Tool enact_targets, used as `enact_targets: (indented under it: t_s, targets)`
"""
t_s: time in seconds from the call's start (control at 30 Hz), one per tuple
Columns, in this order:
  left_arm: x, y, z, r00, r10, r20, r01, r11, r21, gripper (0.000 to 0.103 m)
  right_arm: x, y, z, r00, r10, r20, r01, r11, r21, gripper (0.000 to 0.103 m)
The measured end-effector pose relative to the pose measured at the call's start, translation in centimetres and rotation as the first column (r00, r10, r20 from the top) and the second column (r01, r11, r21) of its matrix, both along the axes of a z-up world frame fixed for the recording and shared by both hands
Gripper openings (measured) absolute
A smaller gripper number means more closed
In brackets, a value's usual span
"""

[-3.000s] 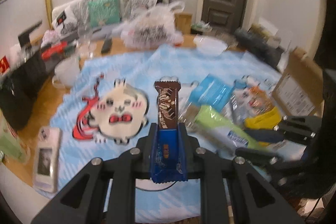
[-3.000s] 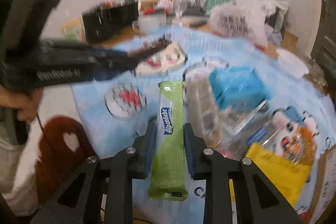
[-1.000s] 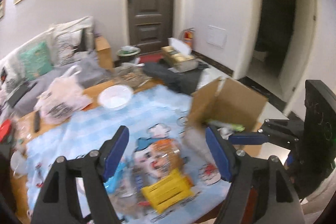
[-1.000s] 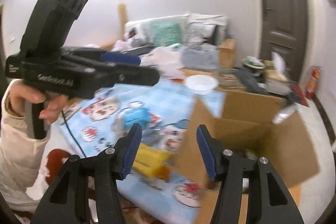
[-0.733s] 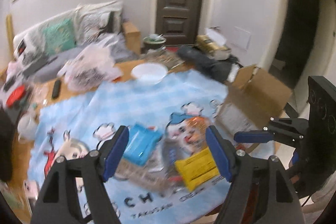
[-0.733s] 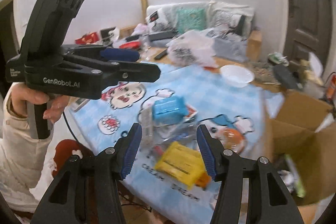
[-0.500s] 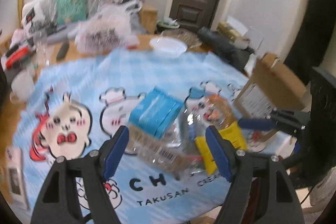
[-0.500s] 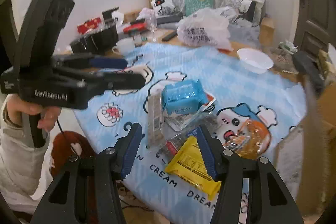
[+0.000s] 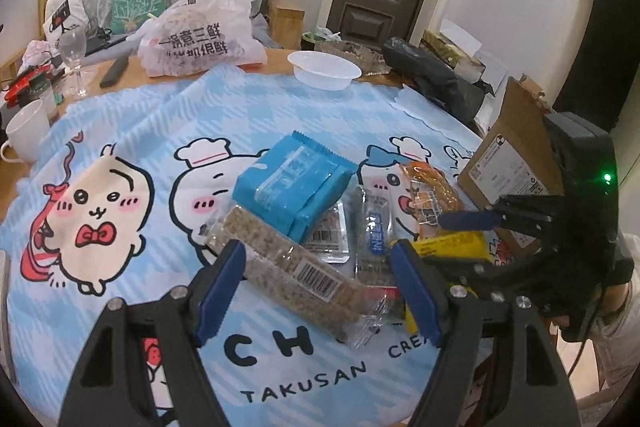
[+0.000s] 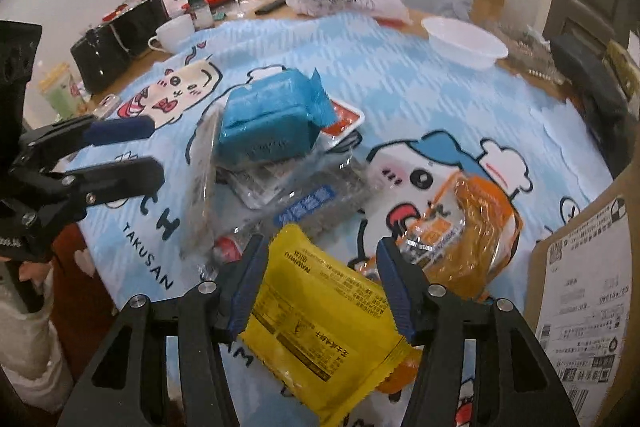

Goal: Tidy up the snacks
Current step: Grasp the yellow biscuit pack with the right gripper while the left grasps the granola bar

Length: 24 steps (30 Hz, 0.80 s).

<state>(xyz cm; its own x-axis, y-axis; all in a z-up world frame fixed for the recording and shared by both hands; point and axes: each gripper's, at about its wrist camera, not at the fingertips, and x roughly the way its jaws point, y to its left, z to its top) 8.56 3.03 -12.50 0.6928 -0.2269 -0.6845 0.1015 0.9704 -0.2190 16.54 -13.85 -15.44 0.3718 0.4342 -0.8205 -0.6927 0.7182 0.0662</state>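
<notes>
The snacks lie in a loose heap on the blue cartoon cloth (image 9: 160, 115) that covers the worktop: a blue packet (image 9: 294, 183) rests on top of a flat clear tray (image 9: 332, 227), a long grain bar in clear wrap (image 9: 292, 273) slants out from under it toward the camera, a dark bar with a blue label (image 9: 372, 227) lies just beside that, a yellow packet (image 10: 324, 319) sits at the near edge, and an orange-tinted bag (image 10: 468, 227) lies next to the yellow one. The left tool (image 9: 316, 287) is spread wide and grips nothing, its blue pads either side of the grain bar's near end. The right tool (image 10: 320, 283) is likewise released, its jaws flanking the yellow packet without pressing it. A cardboard box (image 10: 588, 287) stands at the worktop's right edge. Farther back sit a white bowl (image 9: 324, 69), a printed plastic bag (image 9: 200, 35), a white mug (image 9: 26, 137) and a wine glass (image 9: 74, 51)
</notes>
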Motion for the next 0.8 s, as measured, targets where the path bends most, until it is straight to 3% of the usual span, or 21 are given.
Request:
enact_targets:
  t_s: [0.27,0.43,0.8]
  targets:
    - [-0.4,-0.4,0.7,1.000,-0.020,0.020,0.020,1.000,0.002,0.072,-2.7,-1.2,0.5,0.996,0.069,-0.064,-0.071,0.997,-0.031,0.069]
    - [-0.1,-0.4,-0.1,1.000,-0.002,-0.012,0.002,1.000,-0.004,0.072,-4.7,-1.2,-0.5,0.987,0.138,-0.079,-0.144,0.987,-0.073,0.070]
    - [1.2,-1.0,-2.4,0.995,0.057,-0.086,-0.055,0.998,0.023,0.072,-6.8,-0.1,-1.1,0.993,0.121,-0.013,-0.122,0.986,-0.111,0.069]
